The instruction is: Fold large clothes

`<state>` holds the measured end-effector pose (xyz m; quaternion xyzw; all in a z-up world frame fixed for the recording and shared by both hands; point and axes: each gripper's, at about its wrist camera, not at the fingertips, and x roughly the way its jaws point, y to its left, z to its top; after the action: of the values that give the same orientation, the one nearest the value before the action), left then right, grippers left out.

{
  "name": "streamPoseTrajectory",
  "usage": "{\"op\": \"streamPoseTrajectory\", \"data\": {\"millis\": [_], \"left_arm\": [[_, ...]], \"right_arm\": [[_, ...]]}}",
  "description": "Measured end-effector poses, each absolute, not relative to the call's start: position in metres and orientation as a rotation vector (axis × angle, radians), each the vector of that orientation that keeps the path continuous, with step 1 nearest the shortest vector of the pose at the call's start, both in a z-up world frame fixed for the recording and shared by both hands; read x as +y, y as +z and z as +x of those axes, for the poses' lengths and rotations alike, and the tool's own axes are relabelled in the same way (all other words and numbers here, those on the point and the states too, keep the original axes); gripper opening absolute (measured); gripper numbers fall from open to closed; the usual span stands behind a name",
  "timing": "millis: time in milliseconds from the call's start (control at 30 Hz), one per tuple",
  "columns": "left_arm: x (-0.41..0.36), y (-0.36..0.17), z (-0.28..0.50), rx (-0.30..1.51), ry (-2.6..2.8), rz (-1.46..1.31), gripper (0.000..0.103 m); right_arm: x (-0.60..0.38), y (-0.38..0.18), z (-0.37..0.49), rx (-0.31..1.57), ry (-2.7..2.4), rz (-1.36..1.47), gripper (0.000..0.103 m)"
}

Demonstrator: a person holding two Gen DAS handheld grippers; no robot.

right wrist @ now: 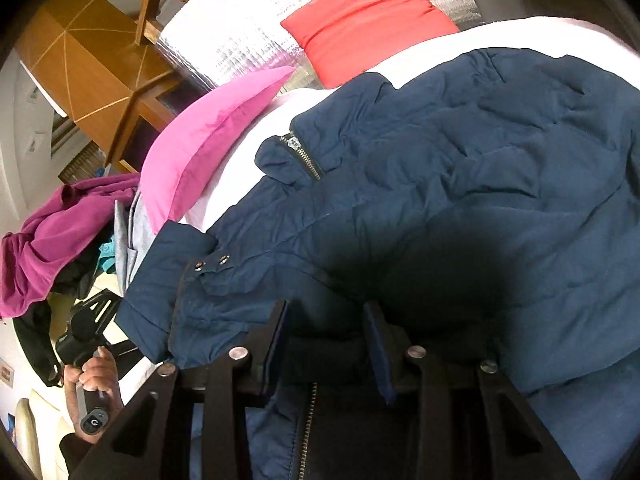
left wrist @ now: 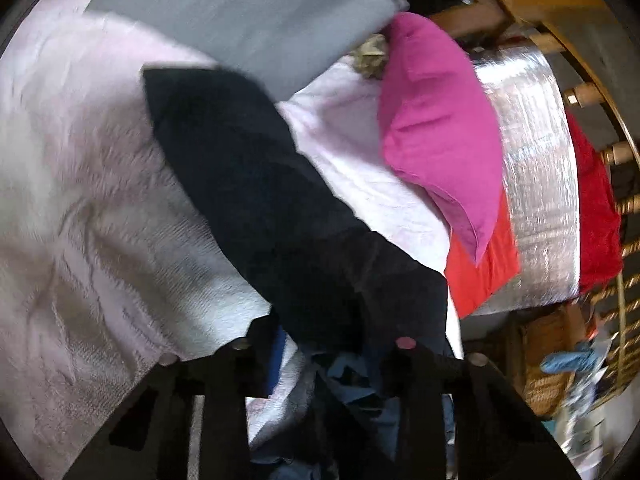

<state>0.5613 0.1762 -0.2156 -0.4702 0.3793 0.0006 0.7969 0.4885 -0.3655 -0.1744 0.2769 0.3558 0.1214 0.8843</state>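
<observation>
You are gripping the navy jacket [right wrist: 440, 184] with both grippers.
Left gripper [left wrist: 324, 344] fingers are pinching its sleeve; right gripper [right wrist: 326, 336] fingers are pinching its body over the bed [left wrist: 80, 200].

Pale pink bedspread [right wrist: 500, 36] — navy jacket [right wrist: 460, 168], pink pillow [right wrist: 208, 140], red pillow [right wrist: 364, 20] on it

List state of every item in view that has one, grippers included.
Navy padded jacket: crumpled on the white bedspread, chest pocket zipper closed.
Left gripper: shut on a fold of the jacket.
Right gripper: fingers apart, jacket fabric between them; grip unclear.
Magenta pillow: tilted, propped against the bed's head end.
Red pillow: lying flat.
</observation>
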Motion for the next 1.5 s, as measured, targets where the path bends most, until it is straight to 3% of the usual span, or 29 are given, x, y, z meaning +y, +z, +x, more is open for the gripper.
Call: {"op": "streamPoseTrajectory", "data": {"millis": [367, 533, 633, 733, 833, 867, 900, 1067, 1233, 1367, 1500], "left_arm": [[0.053, -0.136, 0.549, 0.757, -0.223, -0.581, 0.019], [-0.032, -0.167, 0.544, 0.911, -0.267, -0.417, 0.018], [-0.045, -0.188, 0.544, 1.011, -0.250, -0.420, 0.021], [-0.029, -0.192, 0.541, 1.061, -0.287, -0.533, 0.027], [0.001, -0.185, 0.525, 1.085, -0.345, -0.656, 0.051], [0.008, -0.181, 0.519, 1.089, -0.340, -0.666, 0.068], [0.015, -0.176, 0.511, 1.079, -0.330, -0.673, 0.073], [0.101, -0.159, 0.484, 0.966, -0.273, -0.817, 0.073], [0.187, -0.182, 0.469, 0.957, -0.008, -0.990, 0.073], [0.207, -0.195, 0.470, 1.022, 0.130, -1.028, 0.073], [0.214, -0.197, 0.475, 1.037, 0.162, -1.033, 0.073]], "right_arm": [[-0.389, -0.165, 0.465, 0.656, 0.210, 0.676, 0.041], [-0.420, -0.154, 0.440, 0.597, 0.145, 0.715, 0.043], [-0.440, -0.153, 0.426, 0.594, 0.097, 0.737, 0.043], [-0.449, -0.154, 0.416, 0.607, 0.075, 0.740, 0.047], [-0.449, -0.150, 0.411, 0.616, 0.064, 0.727, 0.060], [-0.447, -0.147, 0.410, 0.614, 0.069, 0.709, 0.060], [-0.441, -0.142, 0.411, 0.613, 0.075, 0.683, 0.060], [-0.385, -0.108, 0.430, 0.623, 0.164, 0.471, 0.060], [-0.290, -0.079, 0.461, 0.649, 0.294, 0.166, 0.072], [-0.206, -0.076, 0.487, 0.676, 0.327, -0.143, 0.080], [-0.136, -0.096, 0.507, 0.644, 0.252, -0.538, 0.082]]}}
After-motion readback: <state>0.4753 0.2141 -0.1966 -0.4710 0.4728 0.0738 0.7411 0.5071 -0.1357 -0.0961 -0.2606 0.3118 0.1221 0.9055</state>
